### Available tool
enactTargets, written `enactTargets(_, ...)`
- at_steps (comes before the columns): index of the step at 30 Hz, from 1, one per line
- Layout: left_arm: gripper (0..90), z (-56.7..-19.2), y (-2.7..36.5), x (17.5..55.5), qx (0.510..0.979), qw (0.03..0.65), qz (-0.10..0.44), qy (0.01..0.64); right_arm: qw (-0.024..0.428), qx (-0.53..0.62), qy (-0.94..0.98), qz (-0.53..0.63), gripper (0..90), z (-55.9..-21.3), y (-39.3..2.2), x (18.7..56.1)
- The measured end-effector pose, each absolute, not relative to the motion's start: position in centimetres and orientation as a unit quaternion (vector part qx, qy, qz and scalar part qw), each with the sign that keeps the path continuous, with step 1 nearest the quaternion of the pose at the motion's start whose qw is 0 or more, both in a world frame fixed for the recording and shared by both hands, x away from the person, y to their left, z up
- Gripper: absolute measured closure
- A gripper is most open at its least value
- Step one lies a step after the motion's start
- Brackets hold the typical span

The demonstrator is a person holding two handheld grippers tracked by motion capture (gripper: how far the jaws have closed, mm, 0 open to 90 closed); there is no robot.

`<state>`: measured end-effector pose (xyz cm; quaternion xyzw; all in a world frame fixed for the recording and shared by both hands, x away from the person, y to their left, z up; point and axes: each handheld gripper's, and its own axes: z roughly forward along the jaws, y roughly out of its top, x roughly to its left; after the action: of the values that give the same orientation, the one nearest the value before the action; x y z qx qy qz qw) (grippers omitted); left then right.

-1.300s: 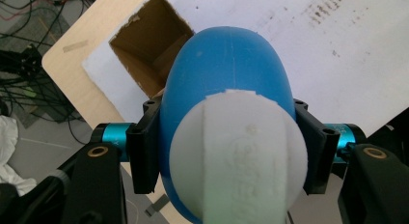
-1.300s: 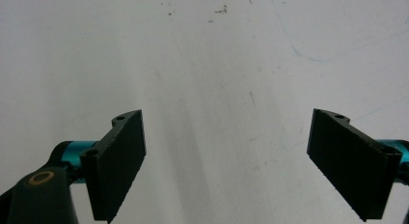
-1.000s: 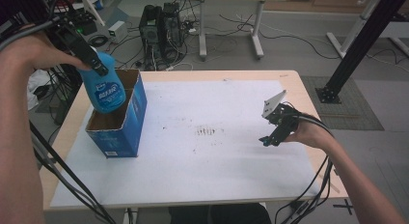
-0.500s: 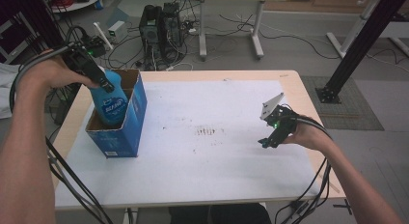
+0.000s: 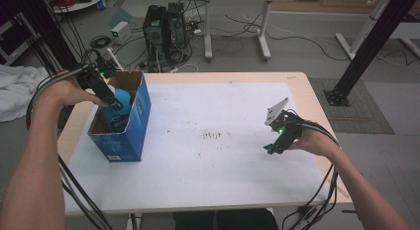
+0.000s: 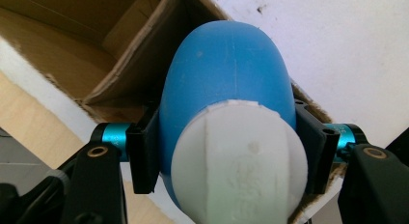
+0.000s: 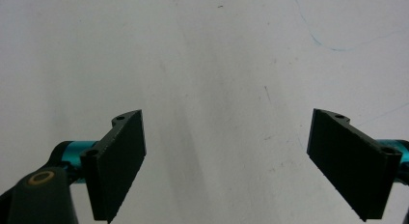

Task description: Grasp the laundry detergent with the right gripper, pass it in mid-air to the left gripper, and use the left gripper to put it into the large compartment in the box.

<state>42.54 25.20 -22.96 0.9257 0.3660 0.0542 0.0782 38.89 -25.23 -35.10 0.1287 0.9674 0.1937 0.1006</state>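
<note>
A blue bottle (image 5: 120, 105) with a white cap (image 6: 238, 161) sits partly inside an open blue cardboard box (image 5: 130, 136) at the table's left. My left gripper (image 5: 110, 99) is shut on the bottle just below the cap, and its black pads (image 6: 144, 154) press both sides of the blue body (image 6: 226, 74). The bottle's lower part is hidden in the box. Over the white table cover at the right, my right gripper (image 5: 273, 146) stands open with nothing between its fingers (image 7: 120, 159), pointing down at the bare surface.
The white cover (image 5: 213, 155) spans most of the wooden table (image 5: 307, 91), with a smudge of dark marks (image 5: 214, 136) near its middle. Cables hang off the front left and front right edges. Desks, computer towers and a black frame stand on the floor beyond the table.
My left gripper has come down with the blue bottle, which now stands deeper in the box. The right gripper has stayed where it was.
</note>
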Motion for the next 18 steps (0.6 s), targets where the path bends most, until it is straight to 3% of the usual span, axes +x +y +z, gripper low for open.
enactTargets(18,38.0,-25.7,25.4,42.4,0.938,0.064,0.043,0.338,0.094,0.141,0.968,0.186,12.9,-35.7,-25.0,38.7)
